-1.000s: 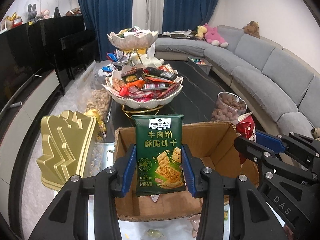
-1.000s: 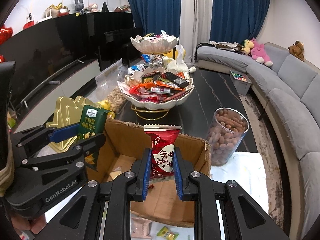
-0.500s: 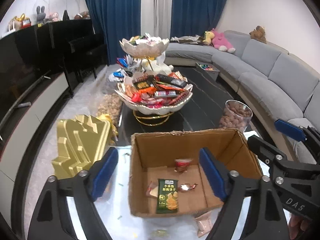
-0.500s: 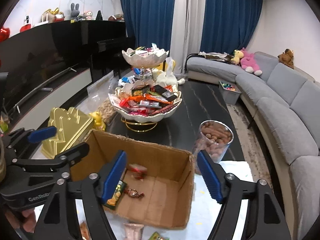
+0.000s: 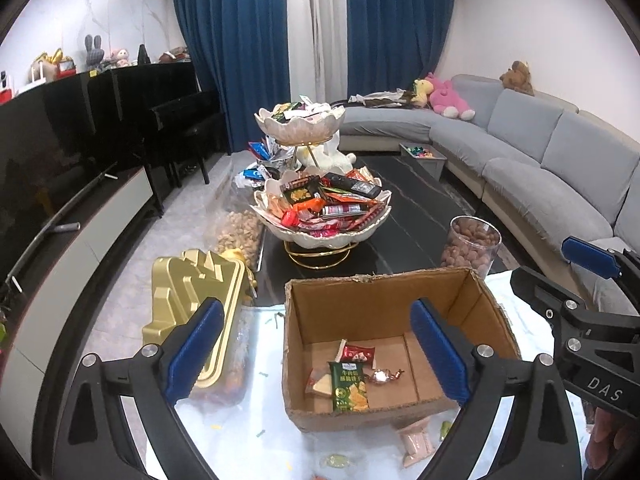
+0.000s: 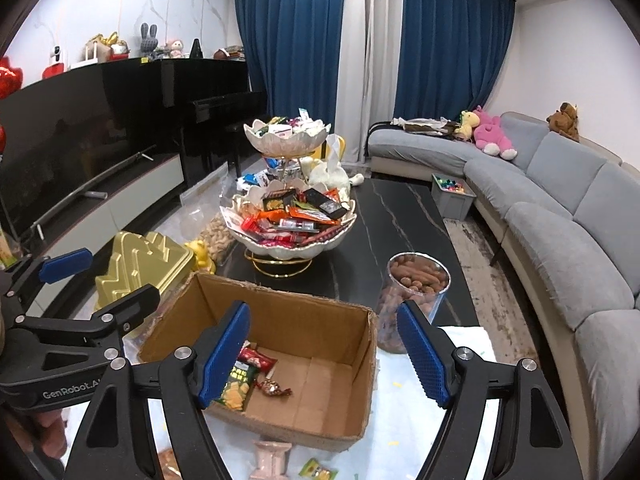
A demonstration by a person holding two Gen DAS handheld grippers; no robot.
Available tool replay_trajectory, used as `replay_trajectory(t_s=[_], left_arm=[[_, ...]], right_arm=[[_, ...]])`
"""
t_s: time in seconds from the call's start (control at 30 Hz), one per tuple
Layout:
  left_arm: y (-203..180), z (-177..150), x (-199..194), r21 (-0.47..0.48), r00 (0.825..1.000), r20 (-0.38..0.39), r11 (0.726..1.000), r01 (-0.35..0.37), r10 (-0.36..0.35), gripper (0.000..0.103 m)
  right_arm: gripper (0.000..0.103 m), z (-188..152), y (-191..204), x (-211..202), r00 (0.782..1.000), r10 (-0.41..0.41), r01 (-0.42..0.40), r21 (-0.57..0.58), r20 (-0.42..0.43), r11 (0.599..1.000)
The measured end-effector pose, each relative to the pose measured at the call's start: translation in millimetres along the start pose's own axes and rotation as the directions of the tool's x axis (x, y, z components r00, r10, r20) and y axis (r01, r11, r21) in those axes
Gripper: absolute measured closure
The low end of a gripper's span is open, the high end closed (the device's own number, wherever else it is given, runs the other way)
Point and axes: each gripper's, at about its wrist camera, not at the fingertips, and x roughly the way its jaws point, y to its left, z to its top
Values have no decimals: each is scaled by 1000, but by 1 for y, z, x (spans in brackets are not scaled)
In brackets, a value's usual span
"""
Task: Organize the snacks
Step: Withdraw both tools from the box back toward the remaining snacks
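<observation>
Two hand-held grippers hang over the open brown cardboard box (image 5: 384,304) in front of us. Our left hand-held gripper (image 5: 316,354) has its blue-padded jaws wide apart and opening, with nothing pressed between them; through the gap we see into the box. Our right hand-held gripper (image 6: 326,354) also stands with its jaws spread and empty above the same box.

On the box floor lies the green packet of beef crackers (image 5: 349,386), flat and face up, touching a red snack packet (image 5: 358,354) just behind it. A small foil-wrapped candy (image 5: 383,376) lies just beside the green packet, and a wedge-shaped snack in a clear wrapper (image 5: 320,382) lies against its other side.

The box rests on the pale cloth-covered end of the worktop (image 6: 468,364). Beyond it, on the dark marble part, stands a two-tier white shell-shaped snack stand with a gold frame (image 5: 320,236), both bowls heaped with wrapped snacks. A clear round jar of brown nuts (image 5: 472,250) stands near the box's far right corner, and a gold stepped plastic tray (image 5: 188,300) sits to the left. A pink packet (image 5: 416,438) and a small green sweet (image 5: 336,460) lie on the cloth in front of the box.
</observation>
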Motion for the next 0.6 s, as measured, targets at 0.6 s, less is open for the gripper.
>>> replay_trajectory(t_s=[0.6], left_arm=[[-14,-34,-32,24,998,-24,998,-58,59,8]], right_arm=[[27,-28,-4,-29,1000,23,-23,-4,14,1000]])
